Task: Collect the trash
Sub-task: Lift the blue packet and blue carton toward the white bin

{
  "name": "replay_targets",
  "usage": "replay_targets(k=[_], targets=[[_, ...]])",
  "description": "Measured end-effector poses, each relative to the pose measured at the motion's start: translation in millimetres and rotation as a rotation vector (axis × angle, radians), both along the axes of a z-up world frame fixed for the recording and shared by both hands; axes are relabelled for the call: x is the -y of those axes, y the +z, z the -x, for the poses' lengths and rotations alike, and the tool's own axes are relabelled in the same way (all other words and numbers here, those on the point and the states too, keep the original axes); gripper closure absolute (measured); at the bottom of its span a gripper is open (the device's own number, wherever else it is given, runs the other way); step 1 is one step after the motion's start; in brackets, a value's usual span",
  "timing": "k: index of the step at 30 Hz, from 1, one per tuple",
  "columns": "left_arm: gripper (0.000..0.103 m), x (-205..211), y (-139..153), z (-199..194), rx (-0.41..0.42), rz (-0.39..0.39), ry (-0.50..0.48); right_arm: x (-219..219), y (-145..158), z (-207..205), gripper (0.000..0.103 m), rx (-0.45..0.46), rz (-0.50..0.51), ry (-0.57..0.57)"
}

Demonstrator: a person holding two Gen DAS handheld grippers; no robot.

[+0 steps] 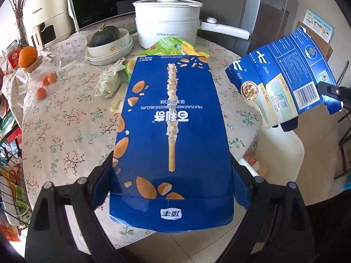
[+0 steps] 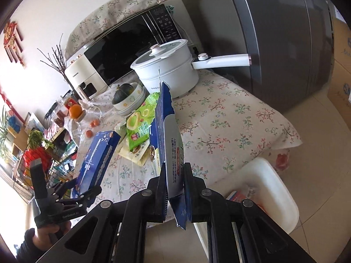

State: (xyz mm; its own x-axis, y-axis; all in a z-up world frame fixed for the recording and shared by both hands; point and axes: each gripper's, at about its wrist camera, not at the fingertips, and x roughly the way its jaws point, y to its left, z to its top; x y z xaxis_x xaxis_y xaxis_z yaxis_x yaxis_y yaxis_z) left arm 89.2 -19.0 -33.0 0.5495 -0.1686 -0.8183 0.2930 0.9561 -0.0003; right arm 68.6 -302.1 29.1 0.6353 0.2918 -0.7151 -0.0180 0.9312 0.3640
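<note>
Floral-printed cloth covers the round table (image 1: 65,118), which stands against a grey refrigerator (image 2: 285,32) with a black microwave (image 1: 105,0) at the back.

Left gripper (image 1: 173,175): its two black fingers (image 1: 103,171) press on the long sides of a flat blue biscuit-stick box printed with almonds (image 1: 173,118), which lies lengthwise straight ahead between them and is held over the near table edge. Seen from the right wrist camera, this gripper (image 2: 84,189) has the box (image 2: 96,153) tilted up off the cloth.

Beyond the far end of that box lie a green snack packet (image 1: 169,46) and a crumpled pale wrapper (image 1: 108,83), the wrapper a little to the left. Further on sits a white electric pot with a long handle (image 1: 169,24), and to its left a stack of cream bowls holding a dark green squash (image 1: 107,43). Far left, an orange (image 1: 27,56) rests on a glass jar, with small orange fruits (image 1: 47,81) below it.

Right gripper (image 2: 174,186): its fingers (image 2: 161,188) are closed on the lower part of a flattened blue-and-white carton with a torn top (image 2: 169,127), held edge-on and nearly upright ahead of them. From the left wrist camera the same carton (image 1: 285,76) hangs to the right of the left gripper, off the table edge.

Below and right of the right gripper stands a white plastic bin (image 2: 274,188) on the tiled floor, some paper showing inside.
</note>
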Motion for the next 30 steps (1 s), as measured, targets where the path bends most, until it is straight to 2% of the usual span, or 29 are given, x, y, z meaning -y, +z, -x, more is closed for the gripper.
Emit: replay_targets(k=[7, 17, 26, 30], targets=[[0.012, 50, -12, 21, -0.047, -0.04, -0.188, 42, -14, 20, 0.09, -0.074, 0.031, -0.102], [0.012, 121, -27, 54, -0.094, -0.097, -0.419, 83, -31, 43, 0.09, -0.138, 0.088, -0.18], [0.012, 161, -58, 59, -0.171, -0.16, -0.492, 116, -53, 61, 0.09, -0.218, 0.13, -0.228], [0.012, 173, -66, 55, -0.166, -0.182, -0.508, 125, -63, 68, 0.09, -0.251, 0.146, -0.232]])
